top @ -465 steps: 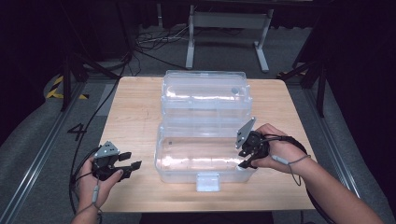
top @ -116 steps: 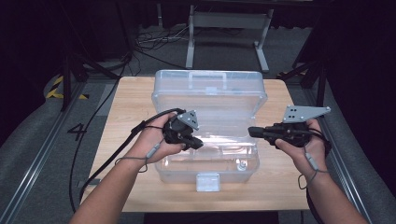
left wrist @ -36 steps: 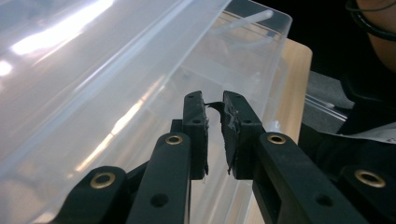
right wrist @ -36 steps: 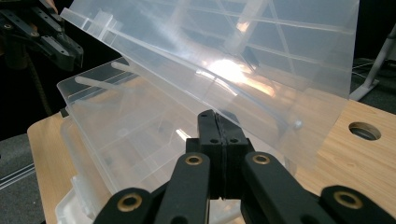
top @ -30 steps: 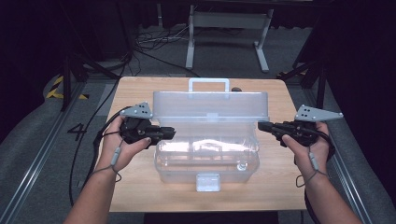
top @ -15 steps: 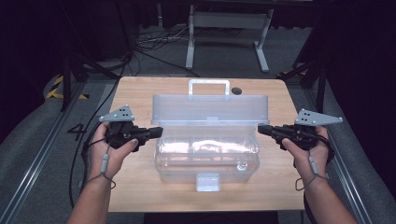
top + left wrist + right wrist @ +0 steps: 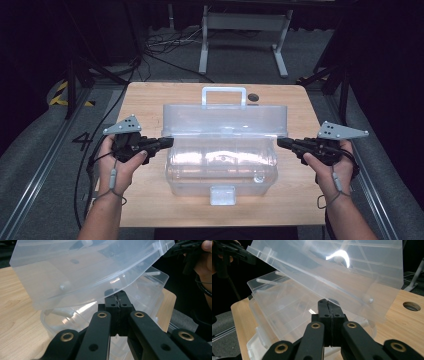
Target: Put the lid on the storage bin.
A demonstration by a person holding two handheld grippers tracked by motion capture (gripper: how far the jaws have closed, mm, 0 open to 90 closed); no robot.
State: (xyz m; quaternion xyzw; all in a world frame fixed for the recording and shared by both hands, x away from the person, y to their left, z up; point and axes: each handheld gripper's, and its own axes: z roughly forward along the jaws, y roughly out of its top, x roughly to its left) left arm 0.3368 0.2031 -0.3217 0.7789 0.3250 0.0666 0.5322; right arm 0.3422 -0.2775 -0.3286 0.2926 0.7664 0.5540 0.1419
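a clear plastic lidded storage box (image 7: 222,162) sits in the middle of the light wooden table (image 7: 145,102), its long axis running side to side across the high view. its front latch tab (image 7: 222,195) faces the person, and the white carry handle (image 7: 223,96) on the lid points toward the far edge. the clear plastic lid (image 7: 225,120) is tilted up at an angle, raised off the tub at the front and hinged along the far side. i can make out nothing loose inside the tub, though glare hides part of it. the left gripper (image 7: 167,143) has its jaws pressed together on nothing, tips touching the lid's left end edge. the right gripper (image 7: 281,142) is likewise clenched on nothing, its tips at the lid's right end. a round hole (image 7: 253,97) lies in the table just beside the handle.
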